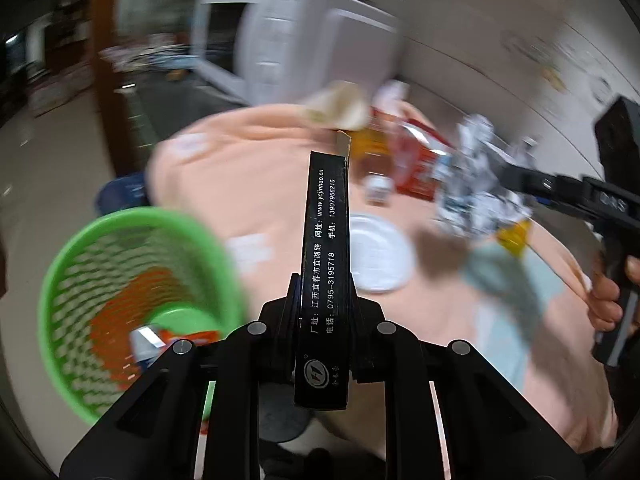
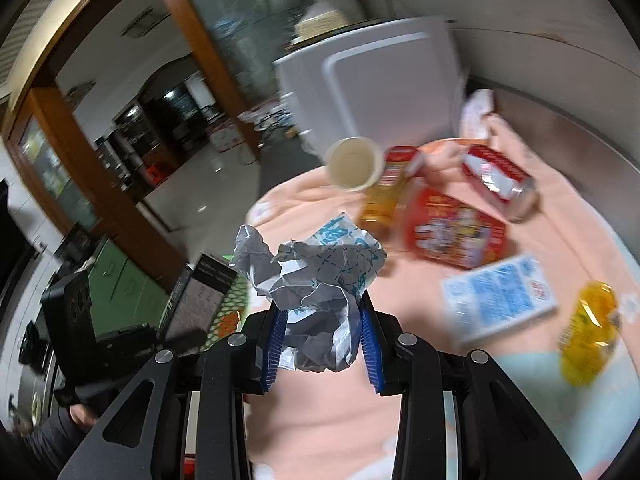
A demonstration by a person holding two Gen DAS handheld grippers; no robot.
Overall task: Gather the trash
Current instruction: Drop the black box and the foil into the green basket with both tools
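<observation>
My left gripper (image 1: 325, 312) is shut on a long black box (image 1: 326, 240) with white print, held upright above the peach-covered table (image 1: 240, 168). A green mesh basket (image 1: 132, 300) with red and silver wrappers in it sits at the lower left. My right gripper (image 2: 322, 336) is shut on a crumpled white-and-blue paper wrapper (image 2: 316, 276); it also shows in the left wrist view (image 1: 476, 184). The left gripper with the black box shows at the left of the right wrist view (image 2: 200, 300).
On the table lie a paper cup (image 2: 354, 164), an orange packet (image 2: 380, 200), a red snack bag (image 2: 452, 232), a red-white pack (image 2: 496, 176), a blue-white pack (image 2: 500, 296), a yellow wrapper (image 2: 588, 332) and a white plate (image 1: 378, 252). A white appliance (image 2: 384, 84) stands behind.
</observation>
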